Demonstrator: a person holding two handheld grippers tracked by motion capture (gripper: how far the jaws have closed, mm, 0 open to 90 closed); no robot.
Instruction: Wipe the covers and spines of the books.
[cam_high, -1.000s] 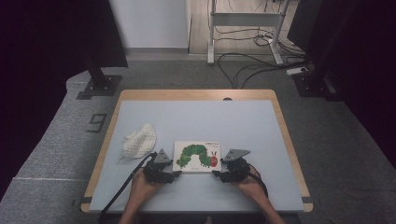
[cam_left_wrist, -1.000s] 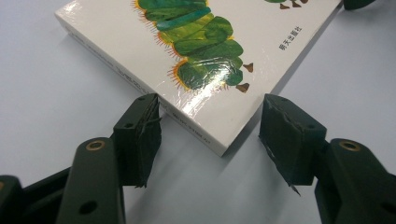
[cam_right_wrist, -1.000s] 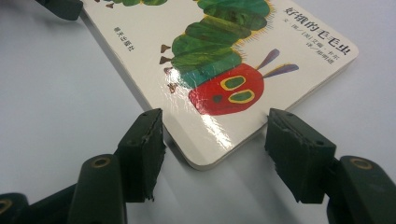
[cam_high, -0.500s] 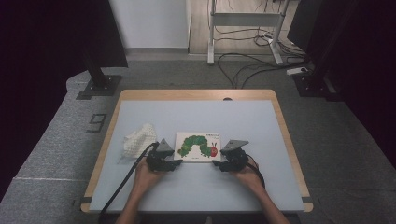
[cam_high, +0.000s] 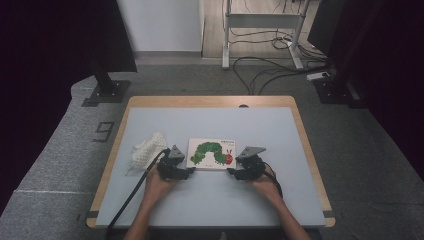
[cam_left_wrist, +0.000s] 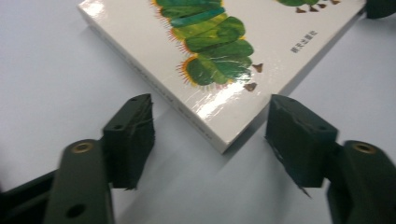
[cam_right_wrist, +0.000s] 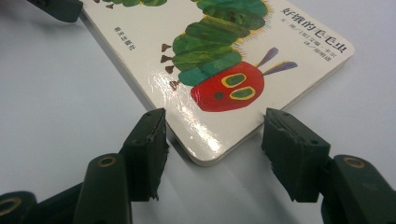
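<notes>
High view, risks first, L to R. Worrying abt left gripper (cam_high: 186, 172): having just been opening its jaws, now standing wide w/ the near-left corner of the book (cam_high: 212, 153) between them, not pinching. Closing on a pointy corner like that, prob slipping off the shiny cover & spinning the book on the table (cam_high: 210, 120). Pushing too far left, maybe bumping the white cloth (cam_high: 146, 150) lying just beside. Worrying abt right gripper (cam_high: 234, 173) too: closing sooner or later than the left one, prob tilting or twisting the book instead of lifting it flat.

Now placing things. Left gripper view: seeing the book's corner poking in between both pads, closer to the right pad (cam_left_wrist: 296, 140), touching neither. Right gripper view: seeing the rounded corner by the red face sitting between the pads, left pad (cam_right_wrist: 147, 149) nearly at the edge, small gap remaining, jaws standing wide, gripping nothing. Finding the book flat on mid table, between both grippers.
</notes>
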